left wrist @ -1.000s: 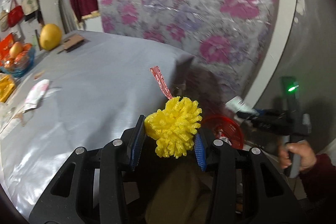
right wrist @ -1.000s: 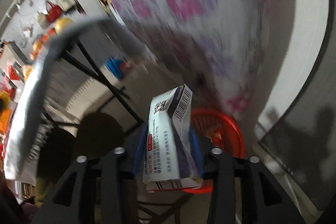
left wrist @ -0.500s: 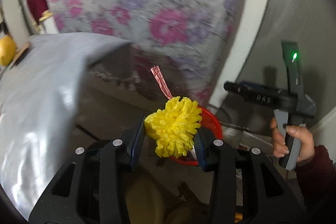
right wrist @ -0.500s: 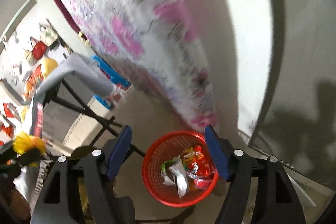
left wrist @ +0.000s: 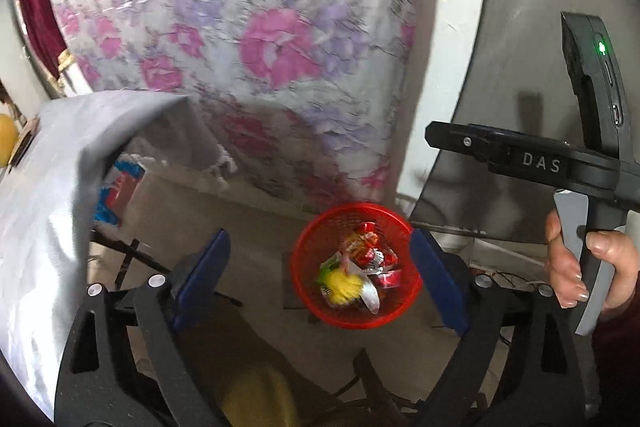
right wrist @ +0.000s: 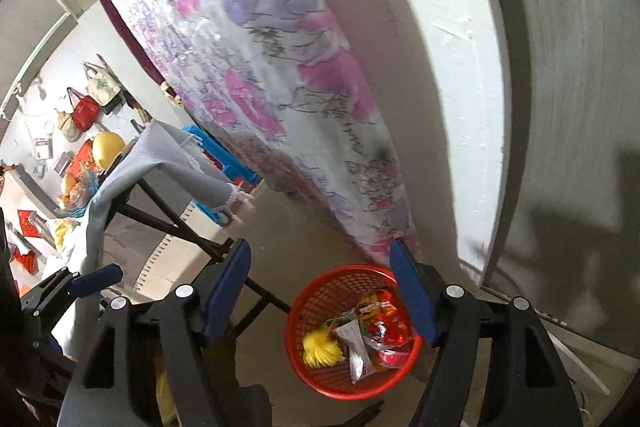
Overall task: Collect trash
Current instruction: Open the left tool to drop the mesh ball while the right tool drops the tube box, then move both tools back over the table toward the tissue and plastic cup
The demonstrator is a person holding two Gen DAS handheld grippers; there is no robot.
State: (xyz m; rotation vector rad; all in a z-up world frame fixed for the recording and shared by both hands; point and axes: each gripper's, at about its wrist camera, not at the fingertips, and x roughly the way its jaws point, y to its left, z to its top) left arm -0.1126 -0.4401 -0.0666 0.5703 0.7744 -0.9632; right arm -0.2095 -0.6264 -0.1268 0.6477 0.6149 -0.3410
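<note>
Both claws over the red trash basket, nothing held.

From my left wrist camera, the left gripper (left wrist: 320, 275) has its jaws opening with nothing between them; below sits the red basket (left wrist: 394, 315) on the floor, with the yellow fuzzy ball (left wrist: 344, 287) lying among wrappers (left wrist: 368, 251) inside it. To the right, a hand (left wrist: 576, 267) grips the handle of the right gripper (left wrist: 448, 139). From my right wrist camera, the right gripper's blue pads (right wrist: 228, 287) stand released and empty above the same basket; a white packet (right wrist: 356, 351) lies beside the ball, possibly a small carton, though it is too small to tell. The grey-clothed table (right wrist: 120, 179) stands off to the left.
</note>
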